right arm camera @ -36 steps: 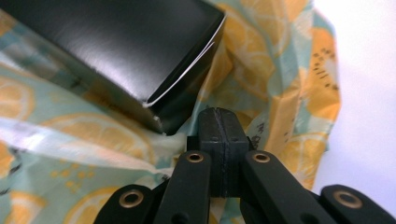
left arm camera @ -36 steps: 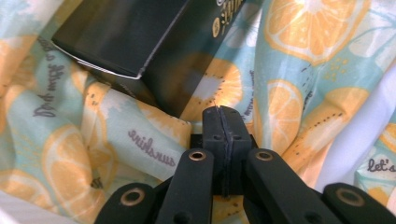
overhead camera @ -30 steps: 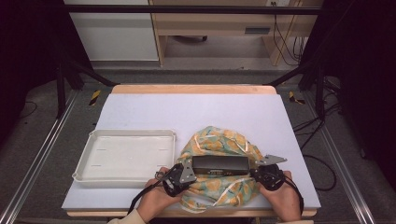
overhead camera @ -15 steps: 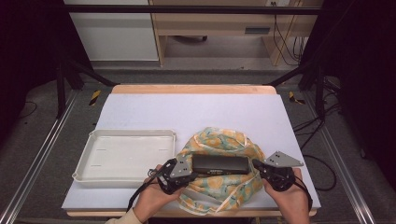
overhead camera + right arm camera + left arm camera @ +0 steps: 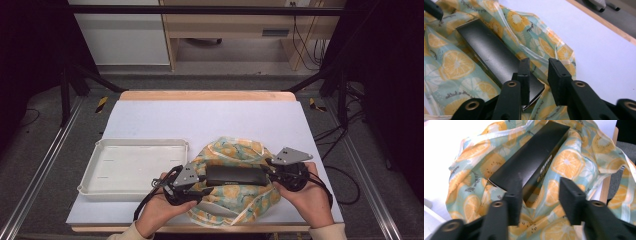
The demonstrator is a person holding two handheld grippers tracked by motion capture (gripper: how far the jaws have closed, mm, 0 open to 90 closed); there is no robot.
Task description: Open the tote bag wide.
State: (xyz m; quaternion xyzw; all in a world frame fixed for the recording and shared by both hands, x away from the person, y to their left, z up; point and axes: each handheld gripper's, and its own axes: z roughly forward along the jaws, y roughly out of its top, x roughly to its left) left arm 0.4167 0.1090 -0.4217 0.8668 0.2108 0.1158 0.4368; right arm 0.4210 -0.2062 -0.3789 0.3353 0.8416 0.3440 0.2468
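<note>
Releasing black box [image 5: 235, 175] on cloth [image 5: 235, 200]

Black box [image 5: 531, 162]: yellow lettering on side, unreadable. Citrus-print cloth [image 5: 451, 93]: small script, "...with a bottle" roughly legible.

Laboratory recording bay: white-topped table [image 5: 210, 117] with wooden edge, flanked by metal rails [image 5: 40, 172] on grey floor [image 5: 60, 165]; black curtains [image 5: 30, 60] at both sides, cables [image 5: 305, 40] beyond the tabletop's far edge.

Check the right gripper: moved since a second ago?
Yes. The right gripper has come up off the long black box and shifted outward, toward the table's right edge, its jaws just opening, nothing between them.
</note>
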